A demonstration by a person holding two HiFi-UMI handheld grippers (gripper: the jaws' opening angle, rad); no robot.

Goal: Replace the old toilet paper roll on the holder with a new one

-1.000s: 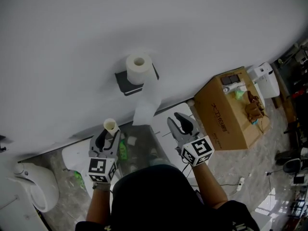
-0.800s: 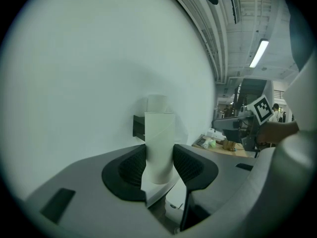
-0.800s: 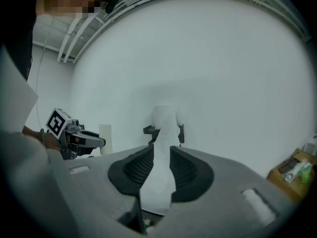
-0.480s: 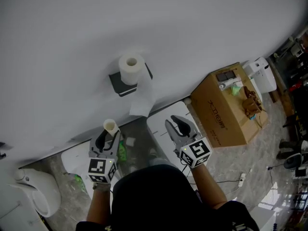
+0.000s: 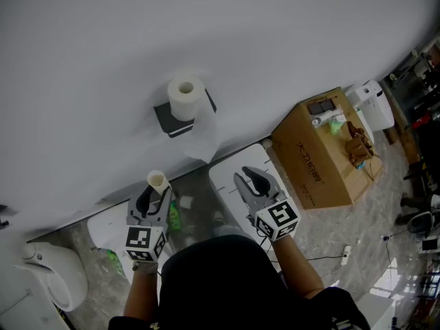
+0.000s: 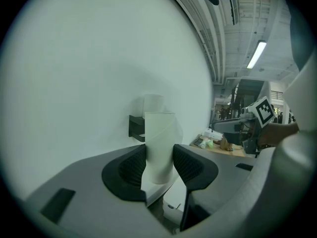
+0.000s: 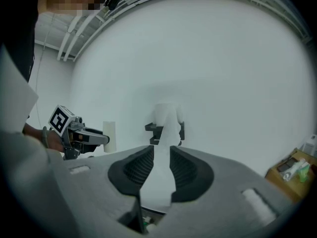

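Observation:
A full white toilet paper roll sits on the black holder on the wall. Its loose tail hangs below. My left gripper is down left of the holder, shut on an upright bare cardboard tube. In the left gripper view the tube stands between both pads. My right gripper is down right of the holder, shut with nothing in it and short of the tail. In the right gripper view the roll and its tail show through the narrow slit between the jaws.
A brown cardboard box with small items on top stands at the right by the wall, with a white appliance beyond it. A white lid lies under my right gripper. A clear bin with green scraps sits between the grippers. A white fixture is at lower left.
The paper tail, which reached down close to my right gripper, now hangs shorter and nearer under the holder. Both grippers have stayed where they were.

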